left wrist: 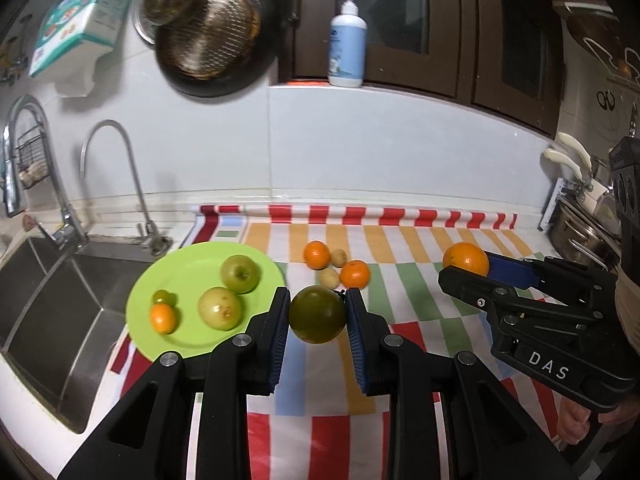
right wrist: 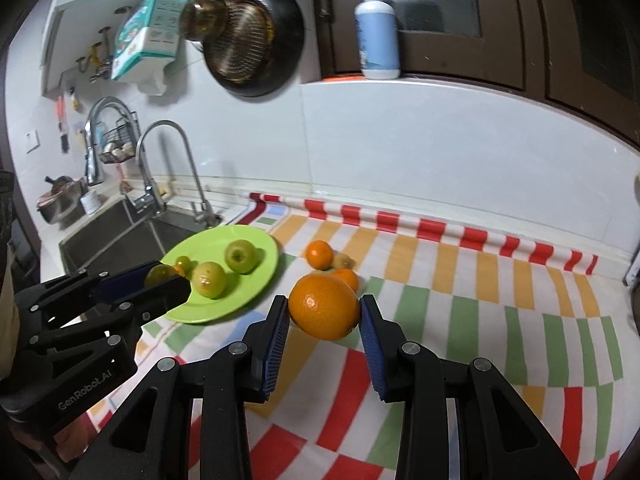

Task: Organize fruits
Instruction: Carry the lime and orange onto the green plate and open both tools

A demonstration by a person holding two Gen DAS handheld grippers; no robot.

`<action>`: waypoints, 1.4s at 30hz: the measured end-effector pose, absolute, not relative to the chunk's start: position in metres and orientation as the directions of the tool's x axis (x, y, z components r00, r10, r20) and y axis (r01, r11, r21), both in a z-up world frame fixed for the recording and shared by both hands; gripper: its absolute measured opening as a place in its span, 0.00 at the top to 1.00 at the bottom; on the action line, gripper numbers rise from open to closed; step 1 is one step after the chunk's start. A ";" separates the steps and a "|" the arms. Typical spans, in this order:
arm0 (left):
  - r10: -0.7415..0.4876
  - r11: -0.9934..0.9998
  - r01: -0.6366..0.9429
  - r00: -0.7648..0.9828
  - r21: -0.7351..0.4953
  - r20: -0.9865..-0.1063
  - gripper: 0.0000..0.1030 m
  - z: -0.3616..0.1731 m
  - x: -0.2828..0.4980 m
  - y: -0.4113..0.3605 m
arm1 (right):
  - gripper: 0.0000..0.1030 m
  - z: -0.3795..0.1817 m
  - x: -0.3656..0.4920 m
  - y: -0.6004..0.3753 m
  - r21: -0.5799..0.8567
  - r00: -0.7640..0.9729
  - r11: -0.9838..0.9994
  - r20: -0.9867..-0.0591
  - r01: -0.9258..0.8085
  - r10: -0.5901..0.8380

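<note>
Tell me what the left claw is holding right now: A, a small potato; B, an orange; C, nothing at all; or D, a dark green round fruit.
D: in the left wrist view the left claw is shut on a dark green fruit, while the big orange sits in the right claw.

White tiled wall (left wrist: 360, 140), dark cabinets (left wrist: 440, 20), sink (left wrist: 60, 300)

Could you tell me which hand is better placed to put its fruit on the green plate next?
Left. The left tongs hold a dark green fruit right beside the green plate, while the right tongs hold an orange farther out over the striped cloth.
</note>
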State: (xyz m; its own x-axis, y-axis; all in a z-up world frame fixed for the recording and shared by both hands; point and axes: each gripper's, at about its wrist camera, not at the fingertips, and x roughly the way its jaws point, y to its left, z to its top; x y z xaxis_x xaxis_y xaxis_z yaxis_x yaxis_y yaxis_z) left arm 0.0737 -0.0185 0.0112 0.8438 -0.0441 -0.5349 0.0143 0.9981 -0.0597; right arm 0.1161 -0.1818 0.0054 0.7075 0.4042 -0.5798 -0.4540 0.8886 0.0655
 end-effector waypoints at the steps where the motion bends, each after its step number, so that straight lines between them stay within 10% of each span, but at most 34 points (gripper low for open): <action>1: -0.040 0.998 0.008 0.845 -0.062 -0.533 0.73 0.012 0.071 -0.014 | 0.64 0.006 0.115 -0.179 0.064 0.708 0.887 -0.578 -0.458 0.407; 42: -0.097 0.991 0.135 0.806 0.022 -0.583 0.73 -0.023 0.144 0.165 | 0.64 -0.025 0.165 0.015 0.144 0.655 0.882 -0.619 -0.448 0.434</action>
State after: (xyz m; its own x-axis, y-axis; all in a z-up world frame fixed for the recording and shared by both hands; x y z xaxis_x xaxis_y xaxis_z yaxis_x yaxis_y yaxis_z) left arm 0.1442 0.1646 -0.0229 0.8063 -0.0968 -0.5835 0.1350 0.9906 0.0222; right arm 0.1652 0.0146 -0.0254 0.6549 0.4335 -0.6190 -0.4481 0.8823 0.1438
